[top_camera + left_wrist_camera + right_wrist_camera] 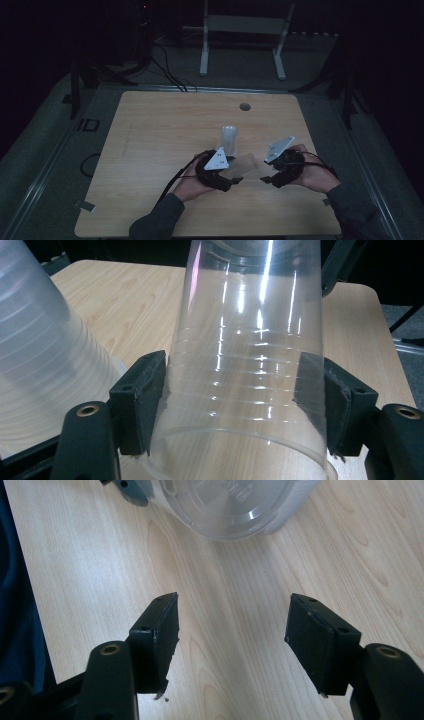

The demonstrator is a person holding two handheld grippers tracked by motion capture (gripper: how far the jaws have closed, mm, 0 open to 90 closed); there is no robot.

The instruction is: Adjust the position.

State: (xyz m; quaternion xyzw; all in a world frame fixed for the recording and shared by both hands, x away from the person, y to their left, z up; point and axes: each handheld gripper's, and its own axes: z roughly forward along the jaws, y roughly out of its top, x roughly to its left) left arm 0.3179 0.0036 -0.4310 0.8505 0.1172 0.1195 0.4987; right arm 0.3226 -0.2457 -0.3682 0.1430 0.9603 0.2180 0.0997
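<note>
Cup (245,365), clear plastic, lay tilted between the left gripper's (231,181) jaws near the middle of the table (150,150), its ribbed wall pinched from both sides by the black pads, probably so its open end could be offered to the other hand. In the high view it pointed right and slightly far, toward the right gripper (266,178). A second, frosted cup (228,140) stood upright just beyond it, close enough to suggest the two belonged to one stack, though whether they touched could not be told. The left hand (192,184) came in from the near edge with its forearm angled right, the gripper held roughly level. The right hand (312,175) mirrored it from the right, its jaws standing wide and empty above bare wood, aimed at the held cup's mouth (225,505) but apart from it.
</note>
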